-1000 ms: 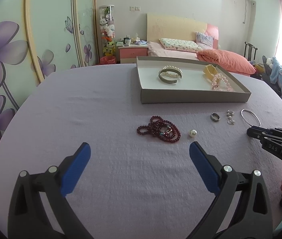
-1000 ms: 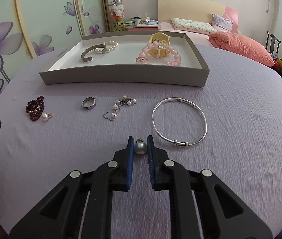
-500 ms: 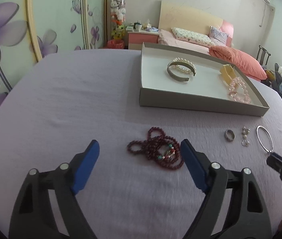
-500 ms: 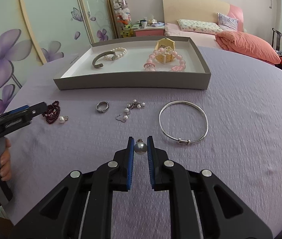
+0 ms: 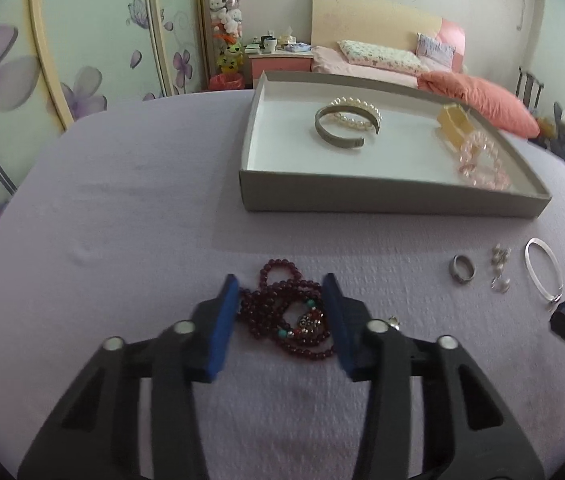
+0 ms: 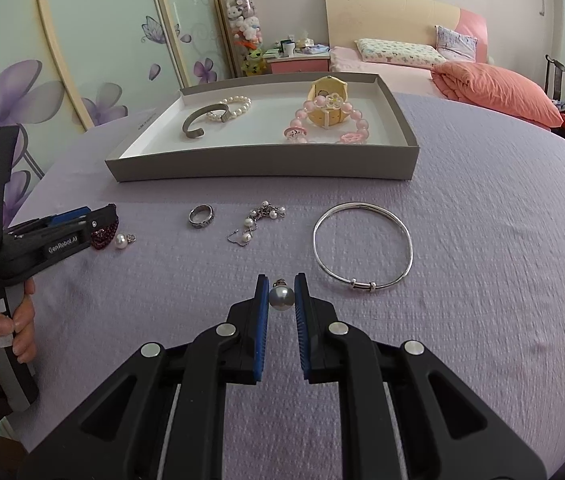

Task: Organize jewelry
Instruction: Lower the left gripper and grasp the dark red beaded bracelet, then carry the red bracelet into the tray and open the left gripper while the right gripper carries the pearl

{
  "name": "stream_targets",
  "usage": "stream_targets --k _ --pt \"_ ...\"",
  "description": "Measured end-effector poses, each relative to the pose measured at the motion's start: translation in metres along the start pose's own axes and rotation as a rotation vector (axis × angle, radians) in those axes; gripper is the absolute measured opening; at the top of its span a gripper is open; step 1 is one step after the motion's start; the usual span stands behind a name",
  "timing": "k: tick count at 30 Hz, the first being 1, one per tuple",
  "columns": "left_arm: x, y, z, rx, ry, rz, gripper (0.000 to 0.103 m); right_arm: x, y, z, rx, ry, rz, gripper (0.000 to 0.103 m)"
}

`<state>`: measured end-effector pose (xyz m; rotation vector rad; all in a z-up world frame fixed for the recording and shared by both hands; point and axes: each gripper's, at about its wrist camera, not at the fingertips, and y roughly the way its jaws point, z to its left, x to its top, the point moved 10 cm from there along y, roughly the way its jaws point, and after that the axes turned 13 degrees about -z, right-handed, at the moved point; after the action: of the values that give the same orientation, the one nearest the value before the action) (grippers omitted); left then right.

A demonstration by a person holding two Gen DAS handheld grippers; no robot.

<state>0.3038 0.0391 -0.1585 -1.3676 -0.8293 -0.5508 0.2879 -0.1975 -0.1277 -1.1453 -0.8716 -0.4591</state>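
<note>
The left gripper (image 5: 282, 312) is closing around the dark red bead bracelet (image 5: 290, 316) lying on the lilac worktop (image 5: 122, 200), its blue pads not yet visibly pressing the beads, while the right gripper (image 6: 281, 300) is clenching a grey pearl pendant (image 6: 281, 298). In the right wrist view, a silver bangle (image 6: 362, 246) is lying at one o'clock of that gripper, a pearl chain (image 6: 256, 222) and ring (image 6: 201, 216) at eleven, and a white pearl pendant (image 6: 122, 241) towards ten. The grey tray (image 6: 262, 168) at twelve is already holding a cuff (image 6: 202, 122), pearl bracelet (image 6: 236, 107), pink bead bracelet (image 6: 334, 124) and yellow box (image 6: 328, 100), so roughly half is sorted.
</note>
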Motion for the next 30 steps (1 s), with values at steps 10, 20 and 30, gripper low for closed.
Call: stream_targets --k 10,20,30 --pt "-0.004 -0.003 -0.009 -0.011 0.069 -0.001 0.015 0.003 -0.003 0.002 0.010 -0.002 -0.008 0.014" --pt "0.023 -0.031 -0.004 -0.095 0.051 -0.076 0.009 0.032 -0.016 0.000 0.005 0.004 -0.073 0.014" --pt "0.086 -0.087 -0.002 -0.141 0.007 -0.217 0.008 0.074 -0.028 0.003 0.012 -0.003 -0.168 0.013"
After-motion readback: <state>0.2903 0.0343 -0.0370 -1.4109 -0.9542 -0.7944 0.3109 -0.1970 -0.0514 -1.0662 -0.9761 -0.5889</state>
